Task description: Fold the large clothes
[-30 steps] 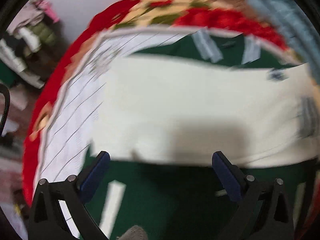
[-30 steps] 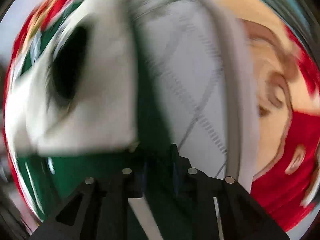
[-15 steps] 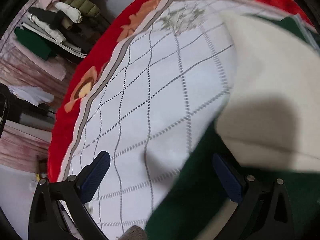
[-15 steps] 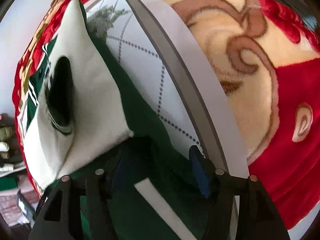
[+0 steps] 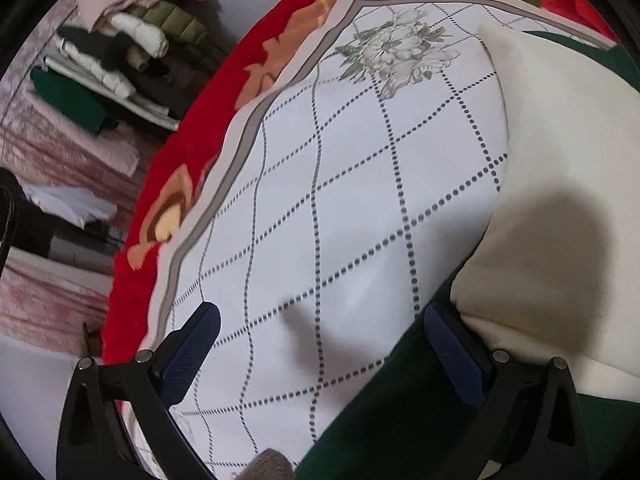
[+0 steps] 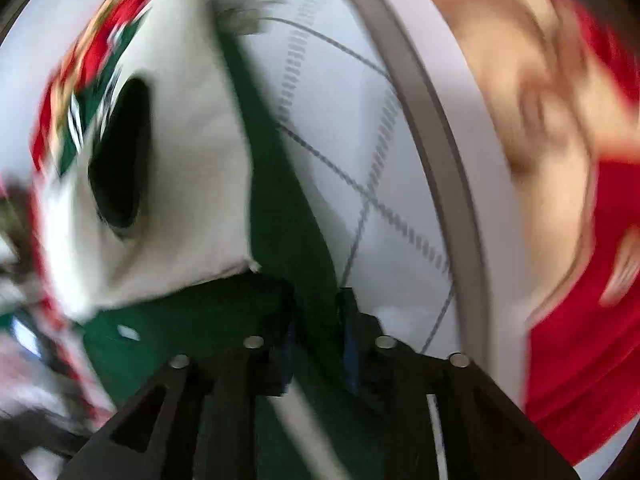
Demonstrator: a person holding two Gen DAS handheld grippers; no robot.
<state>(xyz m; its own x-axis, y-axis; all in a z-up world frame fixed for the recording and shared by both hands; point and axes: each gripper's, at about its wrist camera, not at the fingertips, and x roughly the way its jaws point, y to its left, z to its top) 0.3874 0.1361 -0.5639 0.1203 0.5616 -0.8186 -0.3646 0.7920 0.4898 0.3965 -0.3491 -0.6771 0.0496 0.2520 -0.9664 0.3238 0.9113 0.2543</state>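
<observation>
Left gripper [image 5: 320,354] swung off cream panel [image 5: 560,200] and green garment [image 5: 400,420] over to white checked sheet [image 5: 340,200], lower and closer; clothes pile [image 5: 120,52] now in left wrist view. Right gripper [image 6: 318,320] spread wide half second ago, just closed again, pinching green garment fold [image 6: 316,300].

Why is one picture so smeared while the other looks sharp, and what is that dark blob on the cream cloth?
Right wrist view: motion blur smears the green and cream garment and red blanket. Left wrist view: sharp, but the fisheye lens bends the checked sheet; the blob is a soft shadow on the cream fabric.
</observation>
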